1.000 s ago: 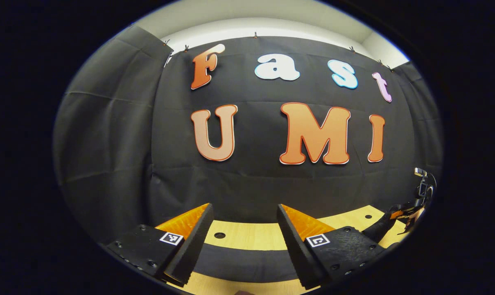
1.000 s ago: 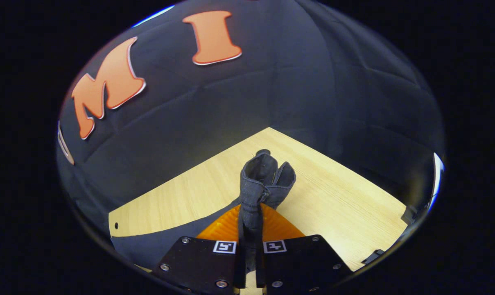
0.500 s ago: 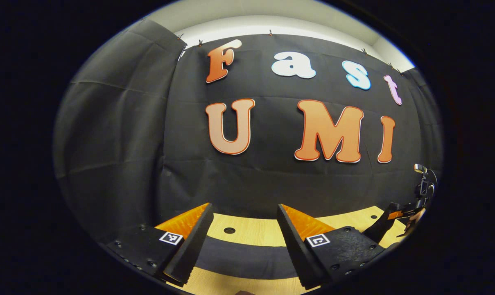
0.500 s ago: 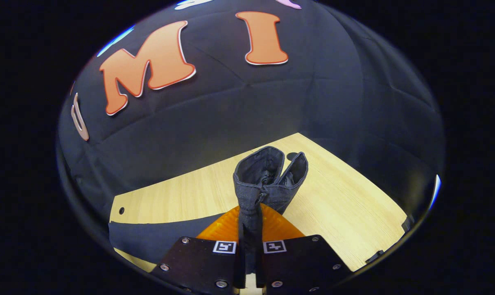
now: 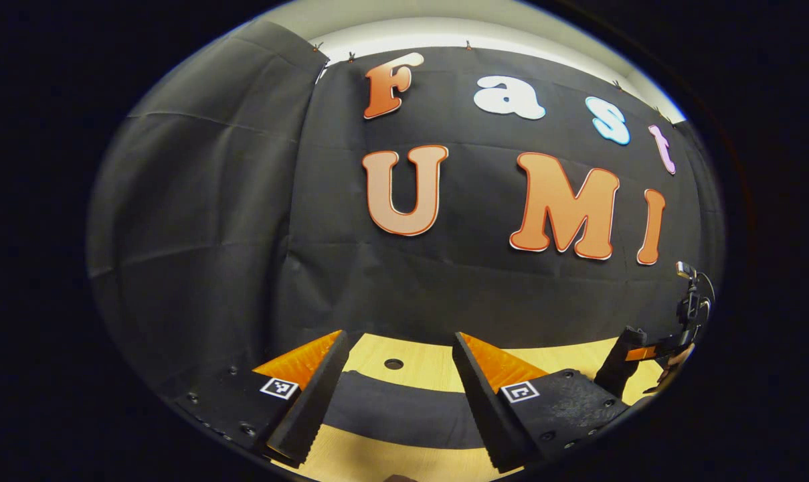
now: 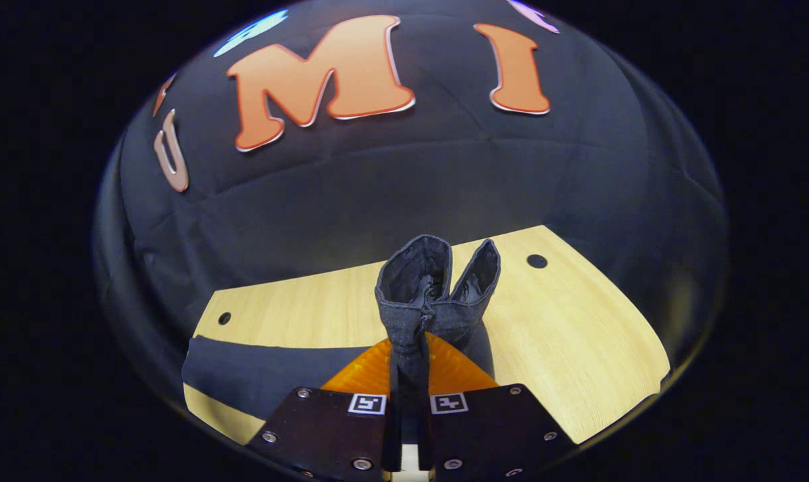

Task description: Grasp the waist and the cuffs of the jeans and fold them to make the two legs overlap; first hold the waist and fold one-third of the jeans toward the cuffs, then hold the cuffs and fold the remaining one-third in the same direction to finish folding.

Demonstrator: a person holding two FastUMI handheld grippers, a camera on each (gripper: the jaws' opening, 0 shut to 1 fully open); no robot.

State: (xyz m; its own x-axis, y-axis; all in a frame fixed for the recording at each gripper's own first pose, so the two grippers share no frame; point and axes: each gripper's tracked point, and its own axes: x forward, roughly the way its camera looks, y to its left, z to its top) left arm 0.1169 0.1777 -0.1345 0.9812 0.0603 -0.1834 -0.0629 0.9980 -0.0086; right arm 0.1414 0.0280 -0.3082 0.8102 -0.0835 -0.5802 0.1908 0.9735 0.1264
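Observation:
The dark jeans lie as a flat band across the light wooden table. My right gripper is shut on a bunch of the denim. Two open cuff ends stand up past its fingers. In the left gripper view my left gripper hangs open a little above the jeans, with the dark band showing between its fingers and nothing held. At the far right of that view, the right gripper holds up a dark fold of denim.
The black cloth wall stands close behind the table's far edge. Small round holes mark the tabletop. Bare wood lies beyond and to the right of the held cuffs.
Both views have swung left, so the wall has slid rightward. More tabletop and more of the flat jeans band show. The right gripper stays shut on the cuffs; the left stays open.

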